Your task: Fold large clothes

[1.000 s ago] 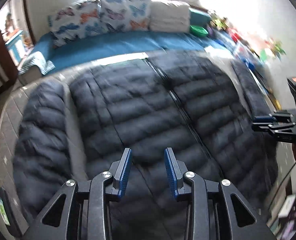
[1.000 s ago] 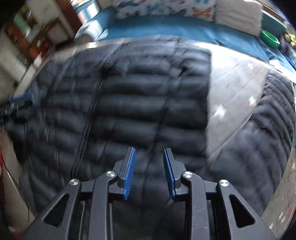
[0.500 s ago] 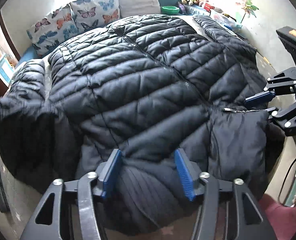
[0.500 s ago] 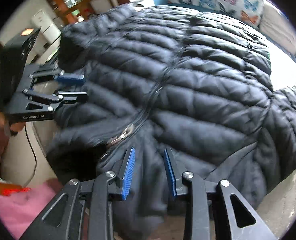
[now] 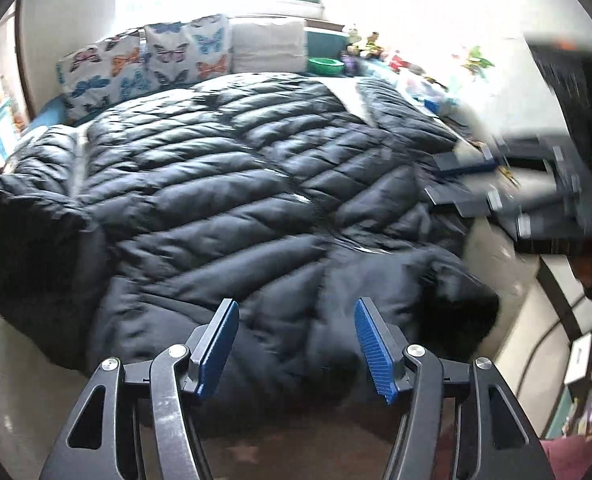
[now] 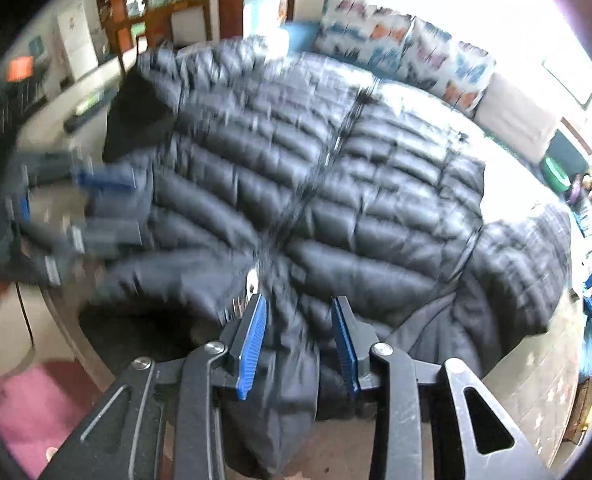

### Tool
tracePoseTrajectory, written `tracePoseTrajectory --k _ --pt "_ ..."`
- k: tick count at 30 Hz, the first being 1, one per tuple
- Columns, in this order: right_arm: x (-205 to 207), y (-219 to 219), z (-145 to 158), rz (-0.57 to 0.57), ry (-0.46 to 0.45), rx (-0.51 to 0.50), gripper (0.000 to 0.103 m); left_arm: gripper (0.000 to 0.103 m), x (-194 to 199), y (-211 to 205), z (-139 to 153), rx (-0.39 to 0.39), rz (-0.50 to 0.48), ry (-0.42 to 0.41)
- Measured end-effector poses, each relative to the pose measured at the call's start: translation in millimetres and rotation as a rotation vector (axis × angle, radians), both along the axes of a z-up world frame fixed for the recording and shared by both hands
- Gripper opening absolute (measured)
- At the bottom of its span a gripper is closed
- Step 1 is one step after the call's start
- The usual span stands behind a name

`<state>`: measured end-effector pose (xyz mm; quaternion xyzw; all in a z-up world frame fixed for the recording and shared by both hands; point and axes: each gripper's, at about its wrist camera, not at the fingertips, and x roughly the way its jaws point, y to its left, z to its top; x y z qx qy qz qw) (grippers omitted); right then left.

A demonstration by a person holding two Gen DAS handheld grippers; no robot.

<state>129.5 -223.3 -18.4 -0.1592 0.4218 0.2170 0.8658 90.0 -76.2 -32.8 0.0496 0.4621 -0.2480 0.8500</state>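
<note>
In the left wrist view, a dark quilted puffer jacket lies spread across a pale table-like counter, covering most of it, its zipper running from the near edge toward the far edge. One sleeve lies along the left edge, the other along the far right edge. The left claw is spread wide above the jacket's near hem, its blue pads clear of the fabric and nothing pinched between them. At the right edge the right claw shows as a blur over the jacket's side. Butterfly-print cushions sit on a blue bed beyond the far edge.

In the right wrist view, the jacket fills the counter, with its hem hanging over the near edge. The right claw is opening, a fold of hem lying between its pads without being pinched. The left claw, blurred, hovers at the jacket's left side.
</note>
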Motion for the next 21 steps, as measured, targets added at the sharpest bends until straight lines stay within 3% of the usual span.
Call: tracePoseTrajectory --k 3,8,11,16,21 --pt "9 10 3 -0.005 -0.007 0.101 0.068 0.064 -6 -10 -16 0.05 -0.021 0.015" --pt "30 32 -45 0.01 0.124 0.086 0.068 0.064 -7 18 -6 -0.012 0.005 0.043" --pt "18 32 -74 0.025 0.193 0.037 0.069 0.065 -3 51 18 0.015 0.088 -0.025" --pt "11 43 -77 0.054 0.112 -0.028 0.073 0.08 43 128 60 0.021 0.316 -0.09" --pt "16 43 -78 0.053 0.132 -0.011 0.076 0.082 126 211 73 0.005 0.524 -0.048"
